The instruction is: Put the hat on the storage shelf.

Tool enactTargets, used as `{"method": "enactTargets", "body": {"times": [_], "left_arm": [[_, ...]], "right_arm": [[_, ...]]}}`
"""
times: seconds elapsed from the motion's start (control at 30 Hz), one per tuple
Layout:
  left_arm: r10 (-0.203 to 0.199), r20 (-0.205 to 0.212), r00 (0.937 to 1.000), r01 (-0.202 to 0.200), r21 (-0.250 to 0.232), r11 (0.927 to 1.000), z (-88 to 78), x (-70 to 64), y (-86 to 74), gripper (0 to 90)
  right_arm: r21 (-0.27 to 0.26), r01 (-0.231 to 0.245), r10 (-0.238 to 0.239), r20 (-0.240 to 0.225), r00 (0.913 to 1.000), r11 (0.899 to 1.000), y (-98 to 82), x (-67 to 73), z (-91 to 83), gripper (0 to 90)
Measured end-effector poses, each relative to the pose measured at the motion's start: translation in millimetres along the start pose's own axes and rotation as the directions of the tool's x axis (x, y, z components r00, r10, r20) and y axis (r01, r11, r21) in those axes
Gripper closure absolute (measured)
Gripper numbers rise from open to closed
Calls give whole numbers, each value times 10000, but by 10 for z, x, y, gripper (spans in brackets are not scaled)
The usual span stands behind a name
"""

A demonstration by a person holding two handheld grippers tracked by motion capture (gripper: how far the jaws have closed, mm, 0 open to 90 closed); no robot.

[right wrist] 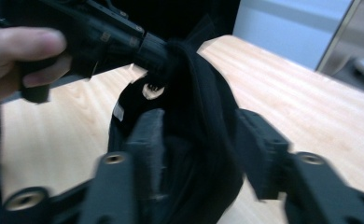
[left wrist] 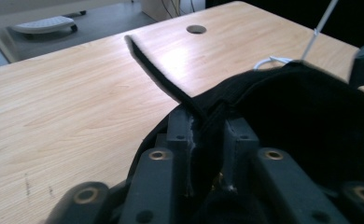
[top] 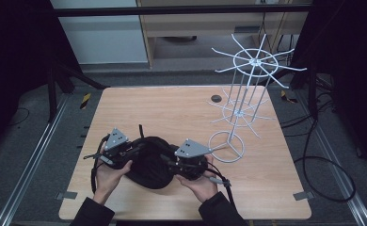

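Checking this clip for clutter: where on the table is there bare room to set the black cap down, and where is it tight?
Bare wood spans the far left of the table, from the black cap back to the round hole, and the near right corner. Crowded: the white wire rack at the far right, and the near middle, where the left gripper and right gripper meet at the cap.

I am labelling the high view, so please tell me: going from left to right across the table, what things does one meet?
Left gripper → black cap → right gripper → white wire rack.
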State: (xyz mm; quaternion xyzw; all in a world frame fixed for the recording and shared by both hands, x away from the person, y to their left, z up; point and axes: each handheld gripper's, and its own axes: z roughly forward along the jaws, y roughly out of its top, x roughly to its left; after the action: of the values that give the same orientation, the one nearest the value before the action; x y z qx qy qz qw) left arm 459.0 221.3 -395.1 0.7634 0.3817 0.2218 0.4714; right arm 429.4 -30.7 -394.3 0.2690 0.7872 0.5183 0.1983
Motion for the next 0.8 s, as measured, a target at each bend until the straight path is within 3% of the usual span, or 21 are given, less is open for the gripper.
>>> {"method": "enactTargets", "body": {"times": [0.17,0.3,0.43,0.47,0.53,0.57,0.63,0.73,0.8], "left_arm": [[-84,-28,10000,83,-296,9995,-44,21,28,833],[41,-76,10000,-45,-564,9984,-92,-7,76,834],[41,-51,10000,-45,-811,9967,-116,-16,110,834],[17,-18,10000,-19,-935,9956,-126,-18,121,834],[45,-12,10000,-46,-1166,9932,-155,-33,137,834],[45,-12,10000,-46,-1166,9932,-155,-33,137,834],[44,67,10000,-34,-1395,9902,-176,-35,130,834],[-191,434,9989,259,-1617,9865,-186,-19,86,833],[-209,486,9986,286,-1645,9860,-191,-21,71,831]], "right_arm": [[205,-416,420,-204,9989,9989,-102,31,-44,411],[787,-929,919,165,9956,9926,-315,5,102,376],[1105,-1338,1330,154,9910,9848,-434,-41,224,390],[1148,-1392,1382,164,9903,9836,-456,-54,255,403],[1191,-1637,1617,260,9865,9793,-510,-102,338,584],[1191,-1637,1617,260,9865,9793,-510,-102,338,584],[837,-1675,1643,433,9855,9823,-487,-155,319,684],[396,-1288,1252,834,9886,9909,-395,-186,217,784],[240,-675,639,1283,9897,9974,-341,-202,146,806]]}}
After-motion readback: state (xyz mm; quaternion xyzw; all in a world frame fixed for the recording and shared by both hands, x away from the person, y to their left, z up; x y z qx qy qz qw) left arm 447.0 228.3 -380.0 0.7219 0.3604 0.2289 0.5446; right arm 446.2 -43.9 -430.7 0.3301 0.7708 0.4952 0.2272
